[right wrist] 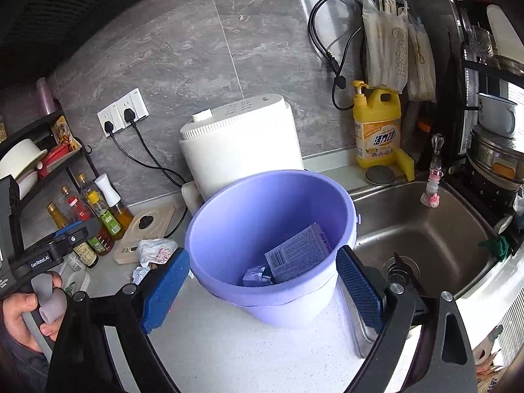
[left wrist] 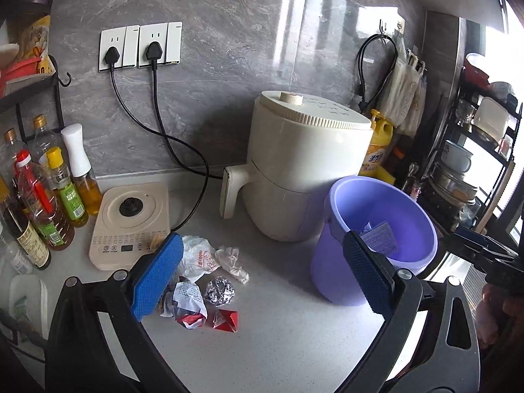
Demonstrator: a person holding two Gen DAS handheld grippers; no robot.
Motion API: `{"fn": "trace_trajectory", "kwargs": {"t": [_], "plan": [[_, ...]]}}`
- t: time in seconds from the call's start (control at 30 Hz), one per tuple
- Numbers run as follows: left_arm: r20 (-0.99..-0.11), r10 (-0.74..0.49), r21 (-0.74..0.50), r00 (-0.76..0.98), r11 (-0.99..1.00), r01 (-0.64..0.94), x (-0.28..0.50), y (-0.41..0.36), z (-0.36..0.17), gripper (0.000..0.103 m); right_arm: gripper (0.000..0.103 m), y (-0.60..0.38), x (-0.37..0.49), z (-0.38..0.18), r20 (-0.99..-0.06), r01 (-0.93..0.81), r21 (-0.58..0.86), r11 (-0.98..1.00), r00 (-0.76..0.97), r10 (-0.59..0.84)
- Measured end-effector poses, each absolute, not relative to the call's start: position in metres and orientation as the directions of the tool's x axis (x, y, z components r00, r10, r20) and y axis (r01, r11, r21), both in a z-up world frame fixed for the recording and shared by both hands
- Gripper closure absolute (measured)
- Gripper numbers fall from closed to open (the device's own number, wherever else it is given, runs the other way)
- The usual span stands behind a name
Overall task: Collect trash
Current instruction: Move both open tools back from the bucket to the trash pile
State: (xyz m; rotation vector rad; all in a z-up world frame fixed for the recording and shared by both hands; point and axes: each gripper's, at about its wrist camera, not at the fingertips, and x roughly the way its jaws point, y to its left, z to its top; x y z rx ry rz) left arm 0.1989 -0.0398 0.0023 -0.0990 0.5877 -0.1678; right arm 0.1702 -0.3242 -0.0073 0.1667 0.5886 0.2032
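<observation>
A purple bucket [left wrist: 330,271] stands on the pale counter beside the sink. Inside it lie a printed flat box [right wrist: 298,252] and a small blue carton [right wrist: 257,276]. Loose trash sits to the bucket's left: a crumpled white wrapper [left wrist: 199,257], clear plastic [left wrist: 232,258], a foil ball [left wrist: 219,290], a red packet [left wrist: 227,319] and crumpled printed paper [left wrist: 188,301]. My left gripper [left wrist: 262,237] is open and empty, its left pad [left wrist: 157,275] above the trash pile. Over the near rim of the bucket [right wrist: 294,308], my right gripper [right wrist: 262,251] hangs open and empty.
A white air fryer [left wrist: 301,163] stands behind the bucket, with an induction plate [left wrist: 131,222] and oil bottles [left wrist: 59,196] to the left. Cords run to wall sockets [left wrist: 140,46]. The steel sink [right wrist: 425,229], a yellow soap bottle [right wrist: 376,127] and a dish rack [right wrist: 491,131] are on the right.
</observation>
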Motion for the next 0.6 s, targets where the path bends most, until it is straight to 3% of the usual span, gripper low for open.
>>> {"fn": "trace_trajectory", "kwargs": {"t": [0.4, 0.6], "plan": [[-0.574, -0.091, -0.167, 0.814, 0.986, -0.007, 0.164, 0.021, -0.025, 0.006, 0.014, -0.249, 0.177, -0.013, -0.561, -0.316, 0.161, 0.935, 0.75, 0.35], [-0.598, -0.076, -0.191, 0.798, 0.98, -0.049, 0.157, 0.04, -0.046, 0.006, 0.027, -0.211, 0.177, -0.022, -0.587, -0.428, 0.127, 0.895, 0.695, 0.415]]}}
